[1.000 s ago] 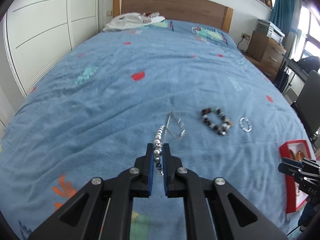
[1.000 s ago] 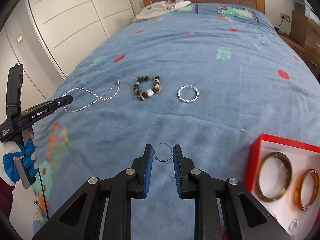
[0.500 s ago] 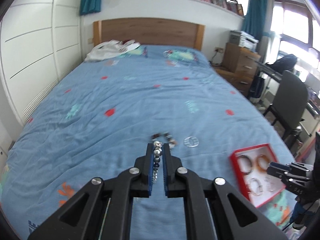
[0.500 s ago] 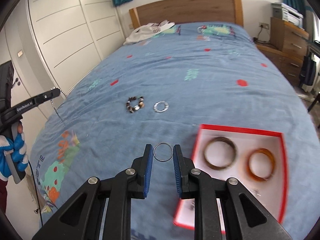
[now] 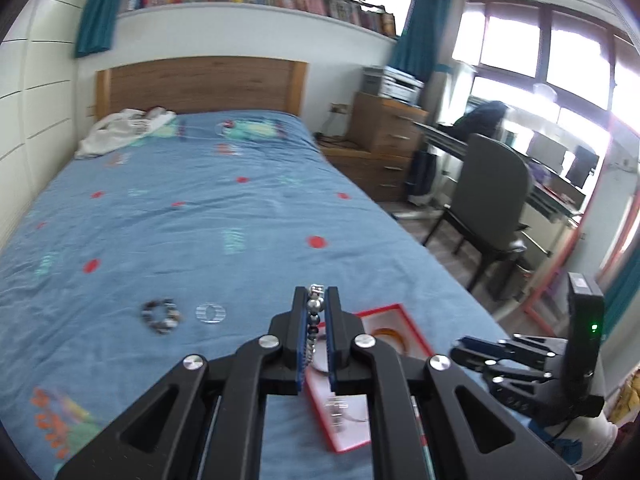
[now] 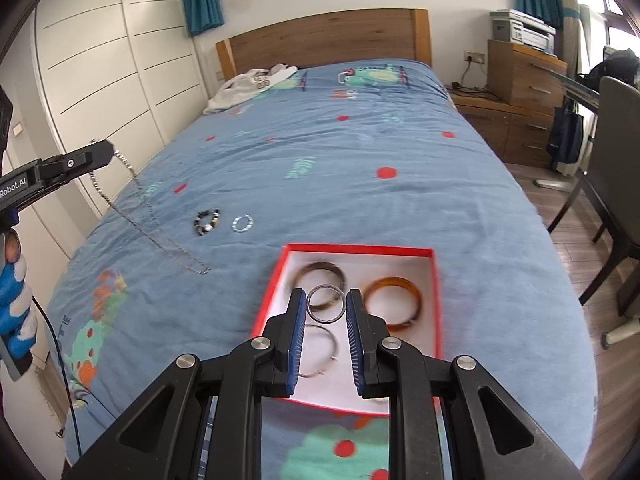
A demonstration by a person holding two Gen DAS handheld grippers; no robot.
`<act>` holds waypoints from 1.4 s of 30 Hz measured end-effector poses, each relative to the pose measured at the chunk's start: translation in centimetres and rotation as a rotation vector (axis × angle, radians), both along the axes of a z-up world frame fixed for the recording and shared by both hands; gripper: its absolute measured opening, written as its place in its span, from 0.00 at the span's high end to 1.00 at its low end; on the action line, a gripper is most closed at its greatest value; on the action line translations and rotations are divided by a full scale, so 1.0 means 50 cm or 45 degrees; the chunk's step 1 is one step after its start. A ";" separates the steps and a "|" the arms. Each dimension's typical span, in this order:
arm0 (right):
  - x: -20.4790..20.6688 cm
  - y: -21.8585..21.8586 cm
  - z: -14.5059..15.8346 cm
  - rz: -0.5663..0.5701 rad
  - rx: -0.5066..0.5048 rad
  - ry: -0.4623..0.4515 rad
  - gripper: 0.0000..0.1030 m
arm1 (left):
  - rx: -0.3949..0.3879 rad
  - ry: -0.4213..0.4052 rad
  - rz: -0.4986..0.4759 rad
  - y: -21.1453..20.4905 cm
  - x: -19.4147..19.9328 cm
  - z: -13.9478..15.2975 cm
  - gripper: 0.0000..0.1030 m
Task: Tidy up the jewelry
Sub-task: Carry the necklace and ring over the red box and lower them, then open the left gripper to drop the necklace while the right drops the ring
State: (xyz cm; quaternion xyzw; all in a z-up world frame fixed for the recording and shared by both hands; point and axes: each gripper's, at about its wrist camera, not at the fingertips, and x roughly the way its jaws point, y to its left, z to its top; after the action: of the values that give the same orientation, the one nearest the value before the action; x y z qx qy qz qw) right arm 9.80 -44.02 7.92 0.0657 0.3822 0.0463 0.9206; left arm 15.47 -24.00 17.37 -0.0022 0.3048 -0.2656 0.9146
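Two grippers are both loaded: the left gripper (image 5: 317,312) is clenched on the beaded end of a silver chain necklace (image 6: 138,208), which hangs from it in a long loop whose low end looks to reach the bedspread left of the red box (image 6: 436,300); the right gripper (image 6: 326,316) pinches a thin metal ring (image 6: 326,304) by its rim, just over the box. The necklace is light and limp, so it'll likely swing and tangle; the bead grip looks sound. The ring is stiff, smooth and prob. slippery, so squeeze across the rim as now. In the box are a dark bangle (image 6: 320,272), an amber bangle (image 6: 392,302) and a thin hoop (image 6: 324,356). A bead bracelet (image 6: 207,222) and a twisted ring (image 6: 243,223) lie beyond the box's far-left corner. The blue bedspread (image 6: 360,168) is soft and wrinkled. Behind the box are the wooden headboard, wardrobe and desk w/ chair.
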 end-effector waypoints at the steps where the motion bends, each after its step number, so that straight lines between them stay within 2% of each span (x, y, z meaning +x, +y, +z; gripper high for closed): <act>1: -0.002 -0.013 -0.004 -0.005 -0.001 0.003 0.80 | 0.011 0.006 -0.022 -0.029 0.001 -0.007 0.93; 7: 0.009 -0.059 -0.052 -0.015 0.026 0.038 0.80 | 0.080 0.060 -0.103 -0.160 0.027 -0.066 0.93; 11: 0.024 -0.083 -0.102 -0.010 0.054 0.081 0.80 | 0.128 0.078 -0.105 -0.209 0.063 -0.109 0.93; 21: 0.107 -0.103 -0.200 0.046 0.087 0.170 0.80 | 0.207 0.152 -0.057 -0.240 0.149 -0.208 0.93; 30: 0.201 -0.105 -0.255 0.085 0.082 0.258 0.80 | 0.274 0.280 -0.035 -0.247 0.188 -0.331 0.93; 35: 0.226 -0.096 -0.281 0.109 0.057 0.301 0.80 | 0.311 0.305 -0.043 -0.252 0.202 -0.371 0.93; 42: 0.239 -0.093 -0.293 0.115 0.003 0.310 0.80 | 0.304 0.365 -0.034 -0.242 0.212 -0.414 0.92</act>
State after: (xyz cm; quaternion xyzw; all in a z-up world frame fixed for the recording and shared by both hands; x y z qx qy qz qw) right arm 21.74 -48.68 -6.73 0.0547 0.4936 0.0800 0.8643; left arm 26.05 -36.09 -3.36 0.0728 0.4613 -0.2367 0.8520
